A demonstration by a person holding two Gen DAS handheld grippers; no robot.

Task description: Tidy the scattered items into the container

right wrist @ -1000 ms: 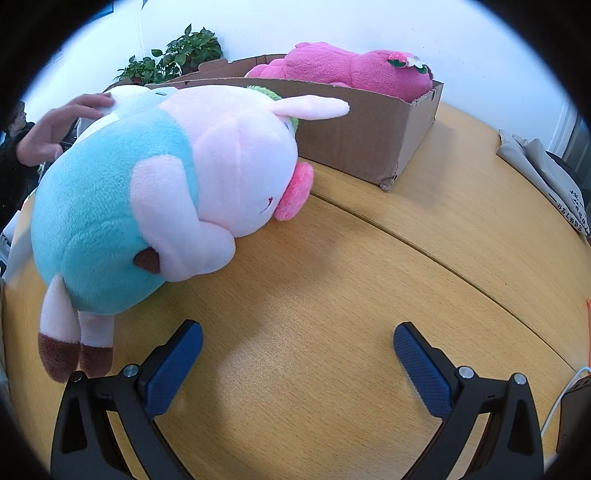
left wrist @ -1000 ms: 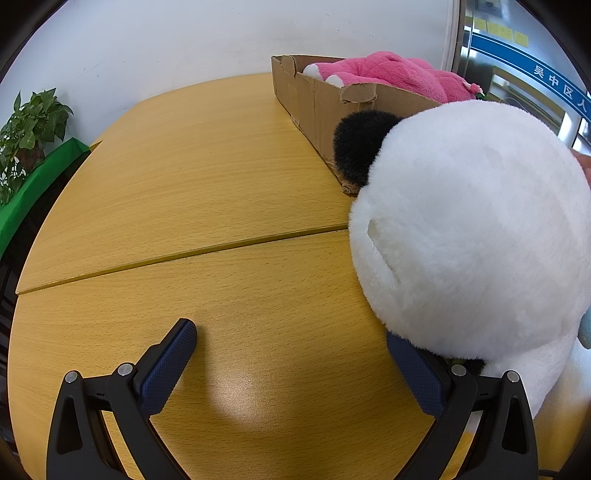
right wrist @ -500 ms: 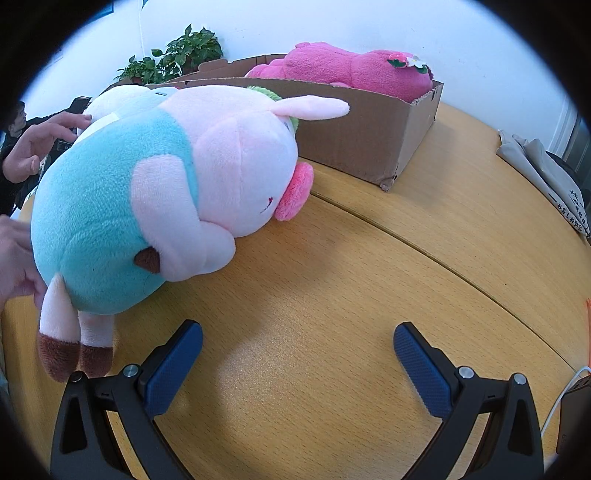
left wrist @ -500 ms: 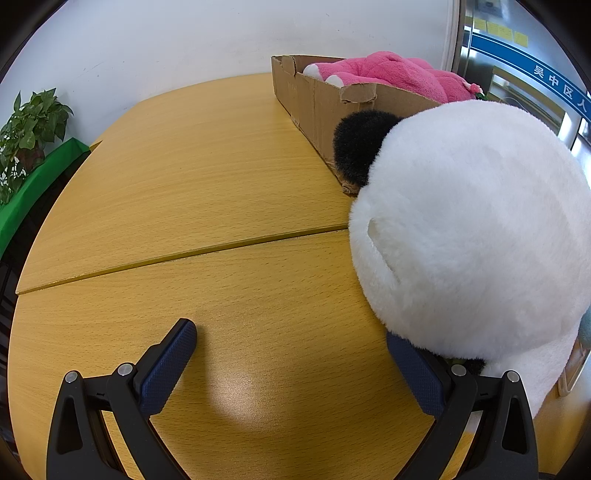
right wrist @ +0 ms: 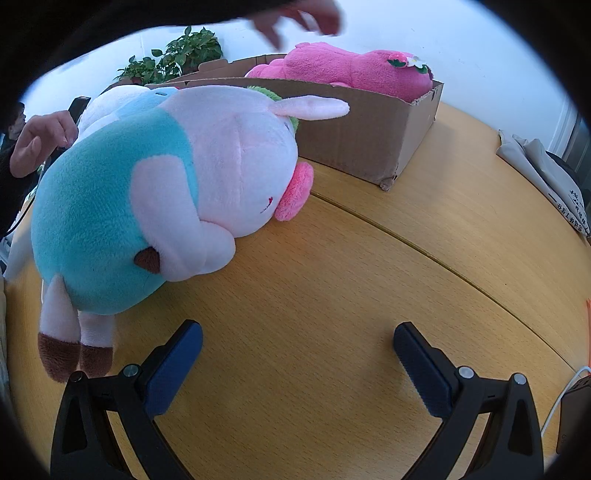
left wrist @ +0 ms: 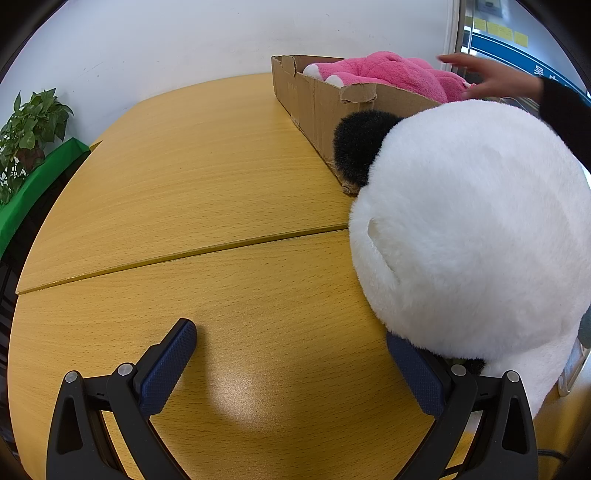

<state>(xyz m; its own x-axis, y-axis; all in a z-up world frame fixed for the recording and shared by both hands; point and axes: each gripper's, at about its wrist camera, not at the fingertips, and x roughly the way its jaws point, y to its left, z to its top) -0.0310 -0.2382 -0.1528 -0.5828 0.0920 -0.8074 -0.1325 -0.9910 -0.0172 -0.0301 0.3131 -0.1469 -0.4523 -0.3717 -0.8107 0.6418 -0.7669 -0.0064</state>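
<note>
A cardboard box (left wrist: 321,107) stands at the far side of the wooden table and holds a pink plush (left wrist: 384,72); box (right wrist: 369,144) and pink plush (right wrist: 351,72) also show in the right wrist view. A big white panda plush with a black ear (left wrist: 472,229) lies at the right of the left wrist view, against the box. My left gripper (left wrist: 290,350) is open and empty, its right finger just under the panda. A teal and pink pig plush (right wrist: 159,195) lies on the table left of my right gripper (right wrist: 297,350), which is open and empty.
A person's hand and dark sleeve (left wrist: 491,77) reach over the box; the hand also shows at the top of the right wrist view (right wrist: 299,18). Another hand (right wrist: 40,140) is at far left. Potted plants (left wrist: 29,125) stand by the wall. Folded cloth (right wrist: 546,177) lies at the table's right.
A person's arm has come in over the box in both views. The plush toys and both grippers have not moved.
</note>
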